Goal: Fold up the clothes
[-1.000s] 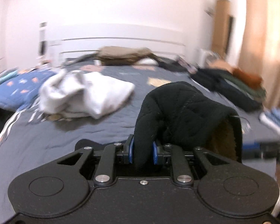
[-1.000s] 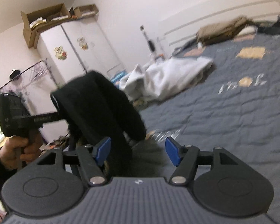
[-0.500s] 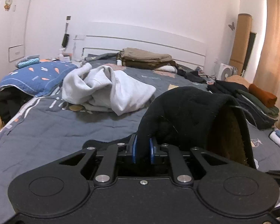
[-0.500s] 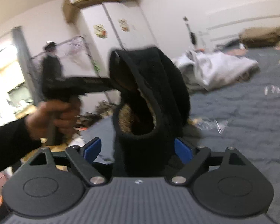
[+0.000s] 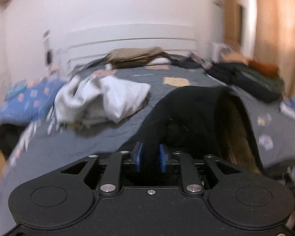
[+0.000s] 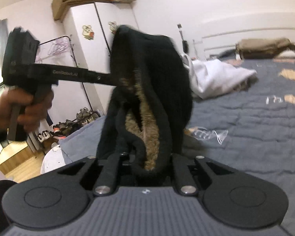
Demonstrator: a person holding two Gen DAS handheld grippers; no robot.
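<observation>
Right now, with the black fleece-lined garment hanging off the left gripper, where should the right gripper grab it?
Probably the thick rolled hem at the bottom of the black fleece-lined garment, approached from below. It hangs from the left gripper, opening facing the right gripper, so that edge sits between its fingers. Whether they have clamped is hidden.

On the bed [image 5: 112, 135], a heap [image 5: 100, 100] lies at ten o'clock, a folded pile [image 5: 135, 59] at twelve, behind.
</observation>
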